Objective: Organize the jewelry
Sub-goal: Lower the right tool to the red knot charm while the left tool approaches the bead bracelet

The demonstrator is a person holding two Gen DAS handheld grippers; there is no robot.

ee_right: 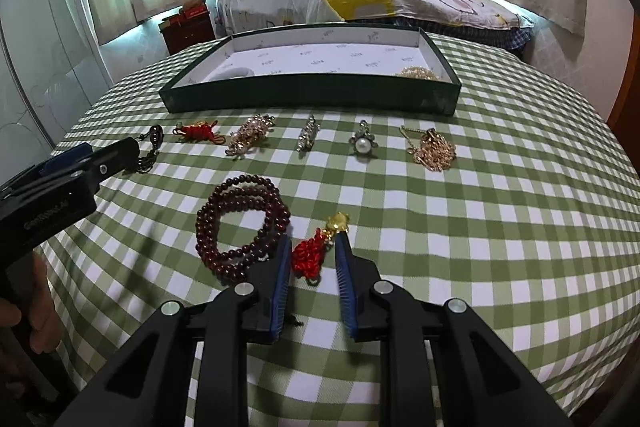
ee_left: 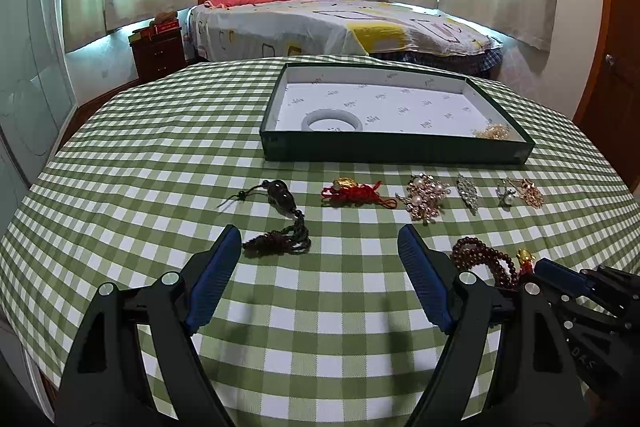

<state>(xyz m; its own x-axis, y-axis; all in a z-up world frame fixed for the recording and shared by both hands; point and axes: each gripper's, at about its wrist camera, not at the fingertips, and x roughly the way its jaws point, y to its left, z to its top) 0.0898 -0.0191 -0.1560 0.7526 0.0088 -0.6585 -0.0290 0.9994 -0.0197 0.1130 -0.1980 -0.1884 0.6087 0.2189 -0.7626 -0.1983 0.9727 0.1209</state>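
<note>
A: Green-and-white checked cloth covers the table. Nearest item?

B: Item one: right gripper, jaws narrowed around a red knotted charm with a gold bead. The charm lies on the cloth between the blue pads; whether they press it yet is hard to tell, as a sliver of gap shows on each side.

A: And touching it?

B: Item two: dark red bead strand, coiled, just left of the charm and attached to it. The right gripper's left finger crosses the coil's near edge.

A: The other tool?

B: Item three: left gripper, jaws spread wide with nothing between them, low over bare cloth. A hand grips its handle at the left edge of the right wrist view.

A: What stands before it?

B: Item four: dark brown tassel pendant, just beyond the left gripper's left fingertip. In the right wrist view that gripper hides part of it.

A: Farther row?

B: Left to right: second red cord charm, pearl cluster brooch, narrow crystal brooch, pearl flower brooch, gold filigree chain piece. All apart.

A: Beyond?

B: Dark green tray with white lining, holding a pale bangle at left and a gold bead cluster in its near right corner. Behind the table, a bed.
</note>
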